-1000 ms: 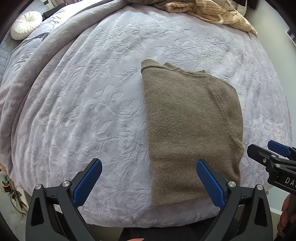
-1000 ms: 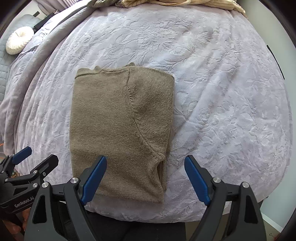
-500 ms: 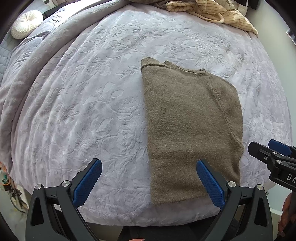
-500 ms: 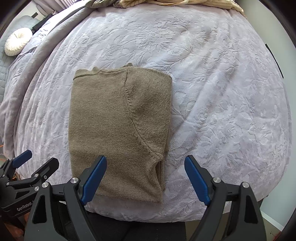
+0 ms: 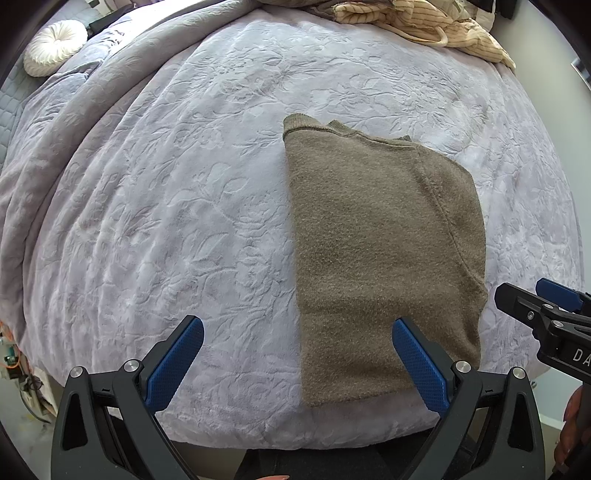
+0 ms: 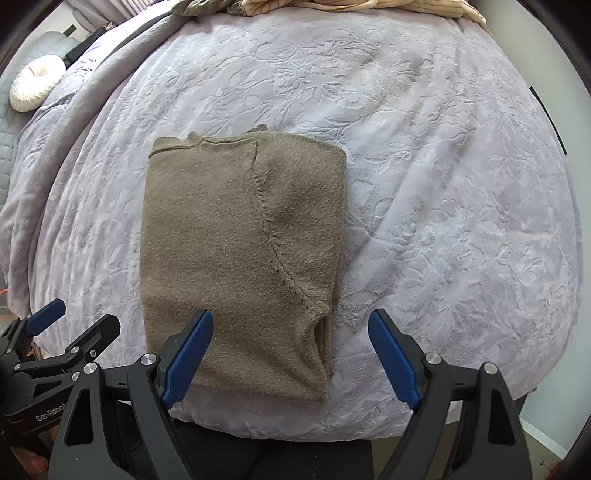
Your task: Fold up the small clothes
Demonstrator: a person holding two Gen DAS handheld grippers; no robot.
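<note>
Lavender bedspread (image 5: 166, 206) with embossed floral pattern covers the bed. White round pleated cushion (image 5: 55, 47) at far left, on a grey quilted cover (image 6: 7, 110). Cream striped fabric (image 5: 436, 26) bunched at far edge, drab cloth (image 6: 203, 5) just beside it. Pale wall (image 5: 554, 51) at right.

Folded sweater (image 5: 384, 258) lies flat on bedspread (image 5: 166, 221), near the bed's front edge, its neck end pointing away.

Left gripper (image 5: 295, 350) at front edge, w/ sweater's left side betw. its fingers; right finger (image 5: 417, 358) over sweater's near end.

Right gripper (image 6: 291, 347) just right of it, straddling sweater's right edge.

Round cushion (image 5: 55, 48) far back left.

Heap of striped cloth (image 5: 424, 26) at back right, on bedspread, well apart from sweater.
</note>
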